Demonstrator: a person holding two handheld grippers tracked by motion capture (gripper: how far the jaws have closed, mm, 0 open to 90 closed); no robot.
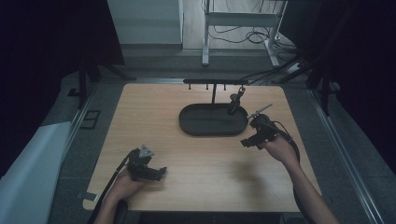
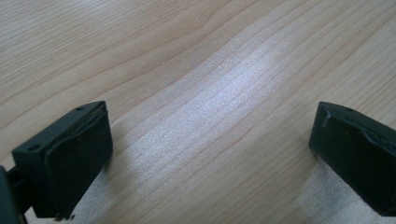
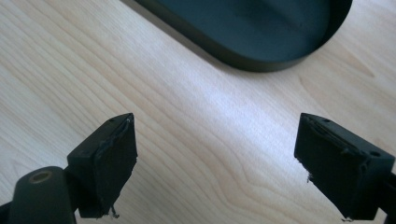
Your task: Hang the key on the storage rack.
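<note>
Right gripper [image 1: 248, 141], fingers apart and empty, sits just right of tray [image 1: 213, 120]; left gripper [image 1: 157, 172], fingers apart, rests well left-below it; careless reach risks knocking tray's hanger stand [image 1: 214, 84].

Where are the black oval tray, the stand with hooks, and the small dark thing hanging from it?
black oval tray [image 1: 196, 131], high view, near rim.
stand with hooks [image 1: 214, 82], high view, crossbar.
small dark hanging thing [image 1: 235, 102], high view, its body.

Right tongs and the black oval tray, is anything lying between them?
No. In the right gripper view, bare wooden table runs from the open right tongs to the tray rim, with nothing on it.
</note>
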